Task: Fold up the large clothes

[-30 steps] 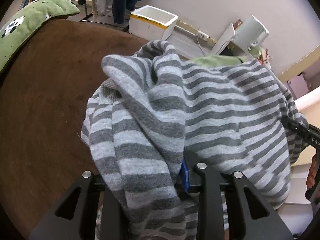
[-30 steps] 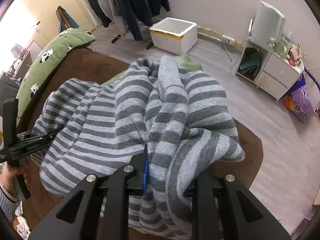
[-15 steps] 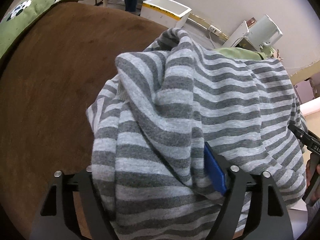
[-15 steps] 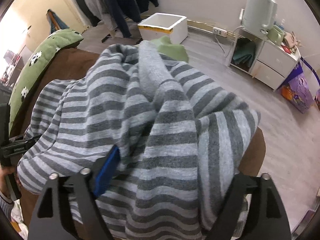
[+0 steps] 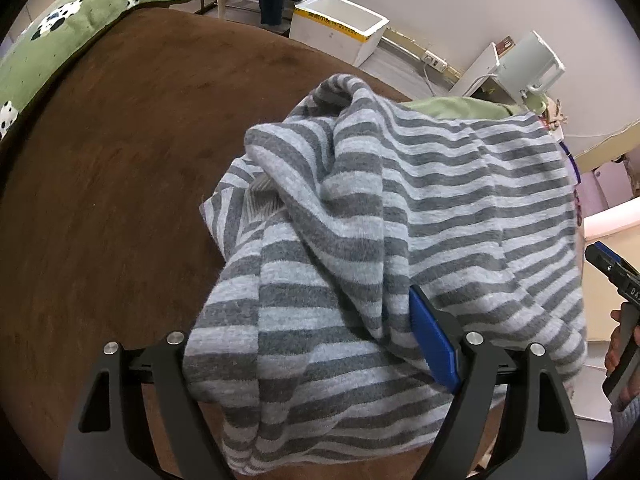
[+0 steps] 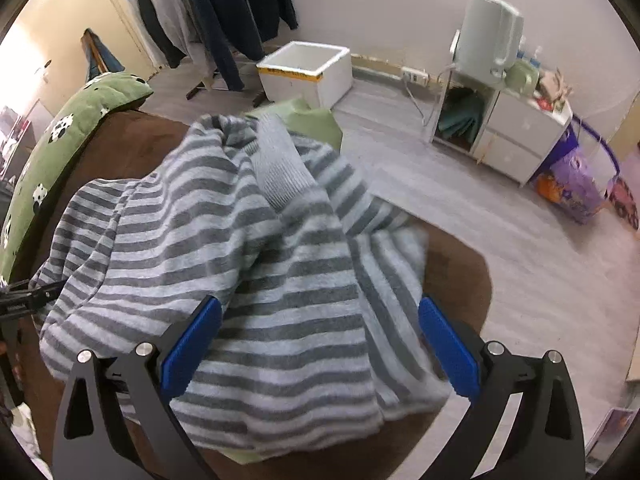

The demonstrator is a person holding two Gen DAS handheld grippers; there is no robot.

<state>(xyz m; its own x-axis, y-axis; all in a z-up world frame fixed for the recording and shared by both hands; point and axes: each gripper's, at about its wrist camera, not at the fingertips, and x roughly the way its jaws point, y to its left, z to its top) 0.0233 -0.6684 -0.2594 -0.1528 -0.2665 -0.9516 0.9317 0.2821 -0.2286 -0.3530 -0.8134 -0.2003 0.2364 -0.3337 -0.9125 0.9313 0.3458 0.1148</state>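
Your left gripper (image 5: 316, 364): jaws wide, gripping nothing, cloth draped between. Striped sweater (image 5: 420, 216) lies bunched on brown tabletop (image 5: 120, 160), folded roughly, edges uneven. Your right gripper (image 6: 320, 344): jaws opening, cloth loose between. Left: smooth, square up.

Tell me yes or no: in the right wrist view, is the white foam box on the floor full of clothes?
No, the white foam box stands open and its visible inside looks bare white.

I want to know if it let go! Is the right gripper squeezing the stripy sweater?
Apart. In the right wrist view, the right gripper is opening, and both blue pads stand clear of the striped sweater lying between them.
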